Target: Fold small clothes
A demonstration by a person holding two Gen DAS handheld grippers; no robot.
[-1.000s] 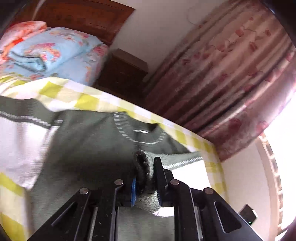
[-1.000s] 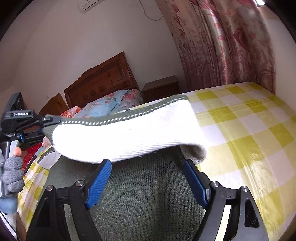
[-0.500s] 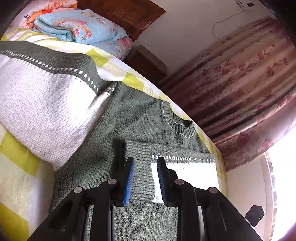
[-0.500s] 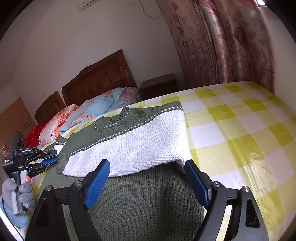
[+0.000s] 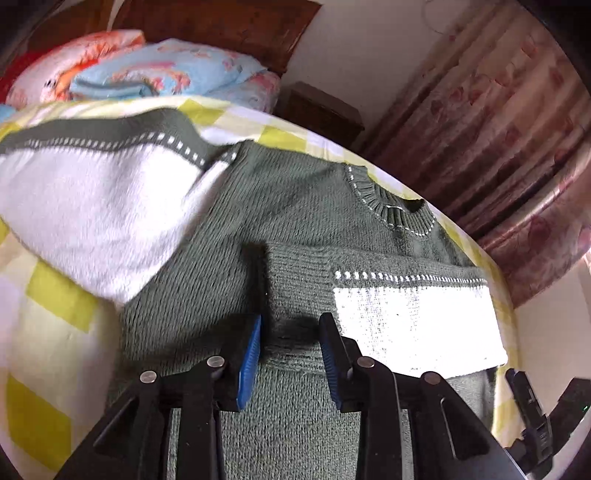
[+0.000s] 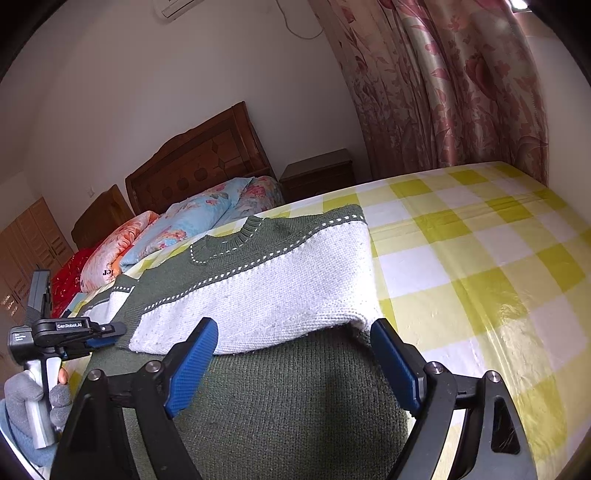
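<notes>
Covering the bed, a checked sheet (image 6: pixel 480 236) (yellow-white) meets floral curtains (image 6: pixel 461 85).

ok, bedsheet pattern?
Yellow-and-white check on the bedsheet, clearest in the right wrist view.

- Home bedroom: bed (image 6: pixel 480 258) under yellow-check sheet, carved wooden headboard (image 6: pixel 199 162).
- Floral pillows (image 6: pixel 199 218) piled at head (folded quilts, possibly).
- Dark nightstand (image 6: pixel 317 173), pink floral curtains (image 6: pixel 443 85), wall air-conditioner (image 6: pixel 177 7).
</notes>
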